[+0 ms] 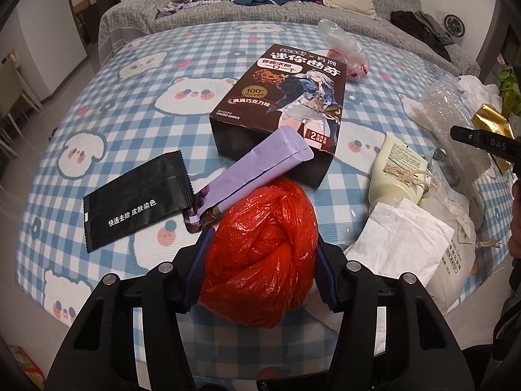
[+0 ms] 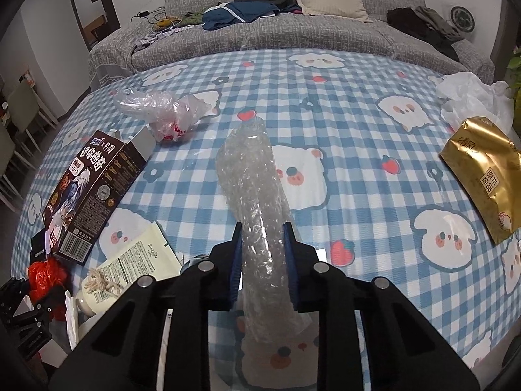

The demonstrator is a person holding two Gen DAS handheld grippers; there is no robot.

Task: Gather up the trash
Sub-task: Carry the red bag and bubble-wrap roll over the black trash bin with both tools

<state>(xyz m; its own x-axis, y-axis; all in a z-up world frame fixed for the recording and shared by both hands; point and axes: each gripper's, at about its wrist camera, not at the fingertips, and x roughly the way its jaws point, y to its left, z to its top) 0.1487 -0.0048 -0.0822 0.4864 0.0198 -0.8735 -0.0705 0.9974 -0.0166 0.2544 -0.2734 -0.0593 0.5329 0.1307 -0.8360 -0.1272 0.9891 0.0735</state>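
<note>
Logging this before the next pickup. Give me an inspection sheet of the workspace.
Surface: checked tablecloth with bear print.
Job's things: red plastic bag, bubble wrap, cookie box, black sachet, purple pouch, gold packet, clear bag.
Clutter: cream bottle, white paper.
Grippers: left tool shut on red bag; right tool shut on bubble wrap.
Cables: on sofa.
Surroundings: grey sofa with clothes, pillow.

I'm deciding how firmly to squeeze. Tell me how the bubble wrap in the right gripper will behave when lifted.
The bubble wrap is probably very light: it is thin clear film full of air pockets. It will likely be floppy, since the long free end reaches well past the right gripper unsupported. The jaws pinch it narrow, so it seems to squash easily; a gentle grip should do.
</note>
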